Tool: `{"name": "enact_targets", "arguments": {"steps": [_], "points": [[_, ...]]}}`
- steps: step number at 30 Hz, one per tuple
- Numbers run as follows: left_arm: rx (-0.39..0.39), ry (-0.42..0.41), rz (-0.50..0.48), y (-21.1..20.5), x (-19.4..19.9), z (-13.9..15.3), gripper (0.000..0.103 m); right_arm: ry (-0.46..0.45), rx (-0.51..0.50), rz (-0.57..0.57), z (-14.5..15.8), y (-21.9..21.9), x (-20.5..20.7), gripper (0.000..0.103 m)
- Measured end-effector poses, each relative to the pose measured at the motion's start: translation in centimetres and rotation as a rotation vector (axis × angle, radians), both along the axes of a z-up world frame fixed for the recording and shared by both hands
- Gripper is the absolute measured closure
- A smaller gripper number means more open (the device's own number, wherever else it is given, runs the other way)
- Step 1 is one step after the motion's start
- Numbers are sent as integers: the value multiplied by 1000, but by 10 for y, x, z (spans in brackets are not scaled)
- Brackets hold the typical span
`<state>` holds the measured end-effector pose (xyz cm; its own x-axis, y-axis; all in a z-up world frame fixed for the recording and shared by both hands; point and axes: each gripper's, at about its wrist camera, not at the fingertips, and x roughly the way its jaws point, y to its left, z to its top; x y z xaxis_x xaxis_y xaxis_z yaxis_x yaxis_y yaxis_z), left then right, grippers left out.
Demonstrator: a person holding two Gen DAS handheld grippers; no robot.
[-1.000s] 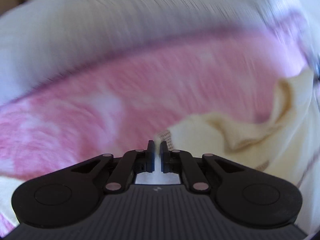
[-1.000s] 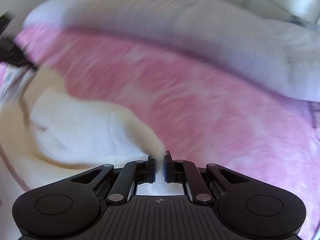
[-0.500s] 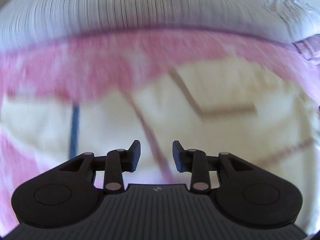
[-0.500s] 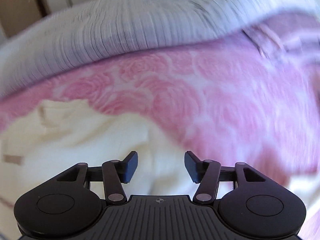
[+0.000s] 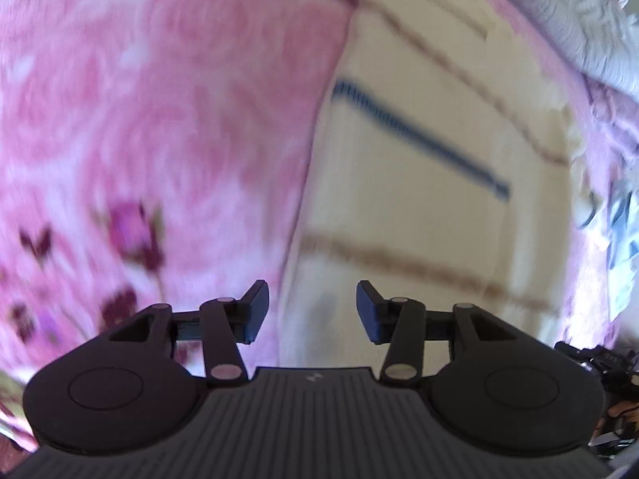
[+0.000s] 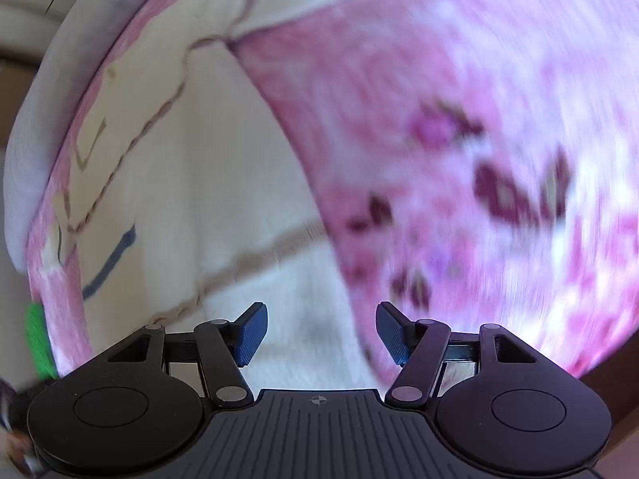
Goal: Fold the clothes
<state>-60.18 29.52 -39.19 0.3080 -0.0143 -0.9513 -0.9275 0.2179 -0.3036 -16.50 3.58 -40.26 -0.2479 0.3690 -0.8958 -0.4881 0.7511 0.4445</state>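
In the left wrist view the left tool (image 5: 311,311) points steeply down with its jaws spreading, nothing between the pads. Its gap sits over the left edge of the cream garment (image 5: 419,183), which fills the centre and right of the frame and lies flat on the pink floral bedspread (image 5: 151,119). That edge runs from the top centre down to the gap between the fingers. A short blue stripe (image 5: 419,135) and thin brown lines cross the cloth. A grey-white ribbed blanket (image 5: 591,32) lies along the upper right. The frame is blurred.

In the right wrist view the right tool (image 6: 321,333) also stands spread and is widening further, holding nothing. The cream garment (image 6: 191,183) fills the left and centre of this frame, and its right edge slants from the upper centre down to just inside the right finger. The pink floral bedspread (image 6: 499,127) takes the right half. A green patch (image 6: 38,339) shows at the lower left edge; what it is cannot be told.

One second ago both tools were pinched shut on bunched cream cloth lifted above the bedspread. Half a second ago their jaws had parted and the cloth lay spread. Now each has swung round to a side edge of the flat garment.
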Motion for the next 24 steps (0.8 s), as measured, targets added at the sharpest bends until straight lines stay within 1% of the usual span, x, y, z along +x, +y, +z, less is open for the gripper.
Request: {"name": "enact_targets", "arguments": {"steps": [1,2,3,4,5,6,9,11,12,13,14,16,17,18,20,21,23,24], "points": [[-7,21,-8,-6,1,-8,65,23,-22,-6,-7,-1,-5,39],[3,32,-9,-13,2,-13,65,37,-40,-4,-14,-2,-13,39],[42,30,-4,-20,3,-12,67,8,-41,12,-16,-3,-24,42],[55,15,3,-24,4,-10,89,-45,-58,41,-13,0,-32,63],[41,-28,17,-26,2,-8,96,-102,-84,73,-9,2,-39,78],[34,-64,26,-29,0,-6,96,-106,-72,70,-5,2,-40,97],[65,-113,20,-41,-10,10,97,-146,-33,93,17,-2,-39,97],[86,-146,15,-49,-17,21,97,-181,-13,84,34,-12,-35,97],[90,-158,18,-53,-21,24,97,-204,-7,77,41,-18,-33,97],[76,-163,33,-58,-26,23,97,-229,-2,70,48,-24,-32,97],[55,-160,38,-62,-27,19,97,-264,-10,69,50,-26,-32,97],[14,-116,6,-70,-21,8,96,-342,-36,74,50,-28,-33,97],[4,-90,-21,-74,-16,5,96,-358,-49,68,47,-31,-33,97],[20,-61,-77,-78,-9,7,96,-364,-63,58,42,-35,-33,94],[40,-53,-161,-81,-3,16,95,-351,-132,53,34,-44,-33,87],[43,-55,-188,-81,-1,21,94,-338,-129,43,35,-48,-34,83],[45,-79,-184,-78,-4,33,94,-288,-88,0,41,-60,-34,79],[51,-90,-181,-77,-4,40,94,-261,-66,-47,44,-66,-32,75]]}}
